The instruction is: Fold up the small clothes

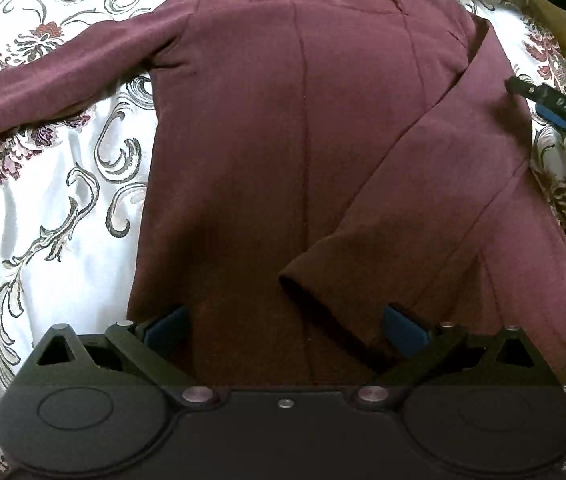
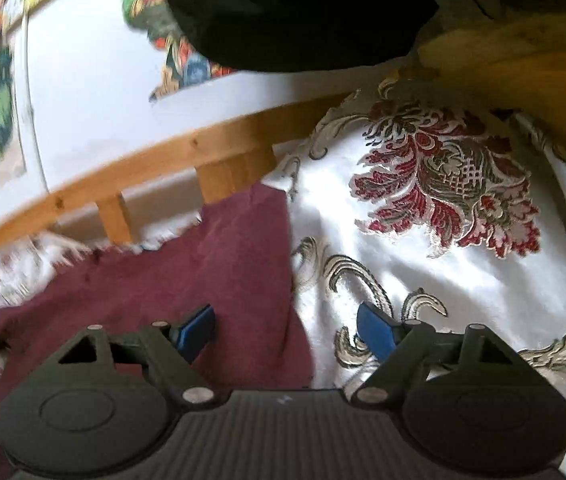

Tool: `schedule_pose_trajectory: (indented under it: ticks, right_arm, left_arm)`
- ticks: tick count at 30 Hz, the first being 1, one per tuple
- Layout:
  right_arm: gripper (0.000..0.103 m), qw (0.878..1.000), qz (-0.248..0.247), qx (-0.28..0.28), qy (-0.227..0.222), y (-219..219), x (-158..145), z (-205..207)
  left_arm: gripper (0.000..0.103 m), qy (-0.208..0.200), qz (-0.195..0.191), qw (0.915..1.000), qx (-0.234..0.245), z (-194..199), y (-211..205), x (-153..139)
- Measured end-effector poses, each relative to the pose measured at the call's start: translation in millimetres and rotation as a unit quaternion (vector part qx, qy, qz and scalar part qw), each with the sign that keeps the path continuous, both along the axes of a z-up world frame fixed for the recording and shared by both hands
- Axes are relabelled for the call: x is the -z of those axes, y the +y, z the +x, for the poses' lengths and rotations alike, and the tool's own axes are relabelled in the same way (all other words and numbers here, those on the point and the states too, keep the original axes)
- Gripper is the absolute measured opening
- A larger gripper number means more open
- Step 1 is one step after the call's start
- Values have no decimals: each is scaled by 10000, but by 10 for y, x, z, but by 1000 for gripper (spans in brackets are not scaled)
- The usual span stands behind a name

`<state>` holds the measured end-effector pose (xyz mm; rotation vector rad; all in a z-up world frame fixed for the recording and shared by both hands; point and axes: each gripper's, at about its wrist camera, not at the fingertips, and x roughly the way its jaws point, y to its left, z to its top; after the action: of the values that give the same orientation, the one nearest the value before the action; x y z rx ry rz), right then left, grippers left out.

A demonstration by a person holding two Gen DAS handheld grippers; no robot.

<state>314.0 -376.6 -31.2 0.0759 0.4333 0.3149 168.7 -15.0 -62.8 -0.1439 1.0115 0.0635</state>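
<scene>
Left gripper (image 1: 283,324) spread, nothing pinched, over the maroon shirt's (image 1: 267,152) hem. Right gripper (image 2: 287,334) spread, empty, straddling the shirt's edge, apparently not touching; view blurred. Shirt flat on floral cloth (image 1: 63,208), one sleeve (image 1: 435,184) folded across the body, the other outstretched.

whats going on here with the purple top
A person is folding a maroon long-sleeved top laid flat on a floral cloth, with a hand-held gripper in each hand. One sleeve is already folded across the body; the other sleeve lies stretched out to the side. The left hand-held gripper hovers open over the hem, and the right hand-held gripper is open at the top's edge, holding nothing.
</scene>
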Motion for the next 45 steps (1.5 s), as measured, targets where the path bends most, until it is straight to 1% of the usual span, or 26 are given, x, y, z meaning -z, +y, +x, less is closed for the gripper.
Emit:
schedule_pose_trajectory:
  ticks: [2,4,5,7,9,11,12,14,15,17,18,21,23,25,28,29,30,32,34,37,39,41,42,43,44,45]
  right_arm:
    - [87,9980,-629,81,-82,172,28,-38]
    - [92,9936,-1106,141,-155,318,64,-71]
    - [93,9919,-1246,179,-187,359,68,-94]
    - [94,9902,-1352,248,-260,384,54,-147]
    - [95,9888,-1350,453,-436,366,12,-207]
    - [102,9865,-1400,645,-549,364,-10,-224]
    - [103,9850,-1492,704,-506,373,-2,-217]
    - [102,9820,-1741,698,-210,407,71,-140]
    - [102,9812,-1787,720,-139,418,98,-127]
    - [103,9815,-1723,786,-267,419,76,-184]
    - [103,9824,-1665,778,-327,417,53,-220]
    - [103,9849,-1505,740,-425,436,-3,-320]
    - [103,9868,-1399,685,-448,480,-38,-404]
    - [103,9887,-1306,523,-518,545,-77,-508]
    - [103,9887,-1320,212,-673,658,-119,-654]
    - [103,9882,-1348,130,-714,693,-128,-688]
    - [103,9875,-1382,47,-756,728,-134,-727]
    - [103,9865,-1426,-78,-802,788,-142,-791]
    - [103,9861,-1427,-163,-831,831,-142,-851]
    - [103,9859,-1445,-151,-834,861,-124,-893]
    - [103,9853,-1493,-62,-830,867,-108,-900]
    - [103,9855,-1499,20,-800,854,-100,-883]
    - [103,9857,-1495,53,-779,848,-95,-891]
    - [103,9857,-1500,82,-765,840,-95,-889]
    - [103,9855,-1513,109,-759,835,-95,-897]
    - [103,9853,-1530,118,-747,832,-98,-907]
  left_arm:
    - [102,6,24,10000,-11,5,-11,8]
    - [102,0,47,10000,-8,2,-24,4]
    - [102,-4,47,10000,-6,-1,-24,2]
    - [102,-11,13,10000,2,-1,-11,-2]
    - [102,-13,-45,10000,6,-12,17,-14]
    - [102,-80,-135,9999,-24,-43,52,-43]
    - [102,-199,-204,9996,-68,-75,80,-72]
    - [102,-523,-319,9980,-155,-146,151,-148]
    - [102,-701,-341,9967,-220,-177,196,-197]
    - [102,-1071,-311,9929,-423,-237,303,-311]
    - [102,-1284,-264,9896,-589,-278,384,-376]
    - [102,-1807,-24,9762,-1200,-394,655,-537]
    - [102,-2089,333,9623,-1710,-492,864,-616]
    - [102,-2235,815,9438,-2296,-610,1082,-672]
    - [102,-2419,1383,9111,-3037,-819,1434,-732]
    - [102,-2473,1571,9030,-3142,-875,1544,-748]
    - [102,-2500,1763,8984,-3150,-917,1643,-765]
    - [102,-2473,2330,8937,-2929,-992,1846,-798]
    - [102,-2372,2783,8929,-2626,-1016,2006,-836]
    - [100,-2252,3162,8977,-2083,-1056,2228,-903]
    - [98,-2099,3442,9022,-1530,-1014,2347,-928]
    - [95,-1824,3717,9052,-961,-945,2433,-935]
    - [92,-1641,3782,9084,-695,-920,2469,-928]
    - [87,-1435,3757,9143,-474,-870,2507,-910]
    - [84,-1184,3666,9225,-258,-823,2544,-904]
    - [75,-979,3568,9290,-119,-813,2556,-898]
